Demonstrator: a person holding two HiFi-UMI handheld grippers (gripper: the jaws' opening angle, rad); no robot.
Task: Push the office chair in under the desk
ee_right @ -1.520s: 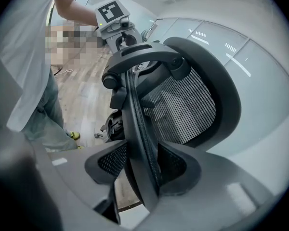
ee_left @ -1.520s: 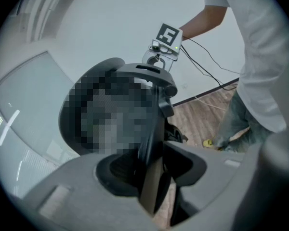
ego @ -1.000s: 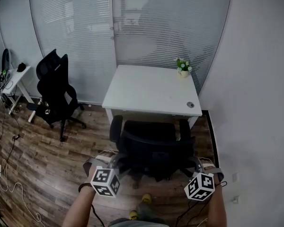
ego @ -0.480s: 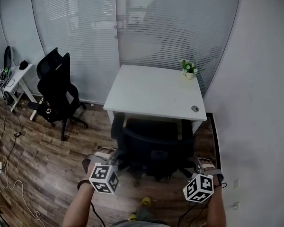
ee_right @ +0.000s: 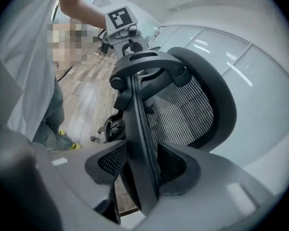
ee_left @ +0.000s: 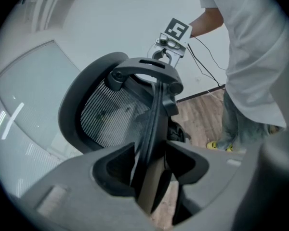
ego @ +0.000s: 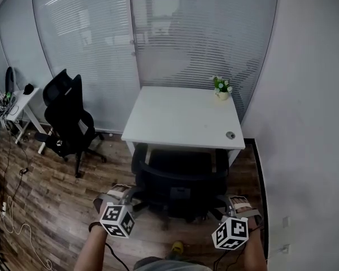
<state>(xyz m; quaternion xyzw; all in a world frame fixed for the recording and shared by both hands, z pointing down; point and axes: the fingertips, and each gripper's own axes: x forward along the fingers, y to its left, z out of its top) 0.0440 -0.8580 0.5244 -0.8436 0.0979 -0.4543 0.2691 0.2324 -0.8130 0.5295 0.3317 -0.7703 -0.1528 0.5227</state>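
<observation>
Frosted glass partitions (ego: 175, 33) with blinds close off the far side of this small office, above a dark wood floor (ego: 56, 191). Over at nine o'clock stands a little side table (ego: 17, 101) with clutter on it, and a spare black chair (ego: 68, 117) sits at about ten o'clock, well apart from the job.

The left hand-held gripper (ee_left: 151, 153) is at the left edge of the office chair (ego: 181, 176), which stands dead ahead at twelve o'clock. Its jaws have just been opening and stand spread, with the rim of the mesh back between them and a sliver of light beside one pad. The seat looks tucked beneath the white worktop (ego: 181, 114), the armrests right at its near edge and the back just proud of it. A small potted plant (ego: 221, 88) sits on the far corner at one o'clock.

The right hand-held gripper (ee_right: 142, 150), at the chair's right edge, looks to be pinching the back's frame, pads on both sides.

I'd say the push is as good as done and letting go is the step in hand. Next, the right jaws need to part, then both tools should back straight out toward six o'clock, clear of the rim, so the castors don't roll the chair out again.
</observation>
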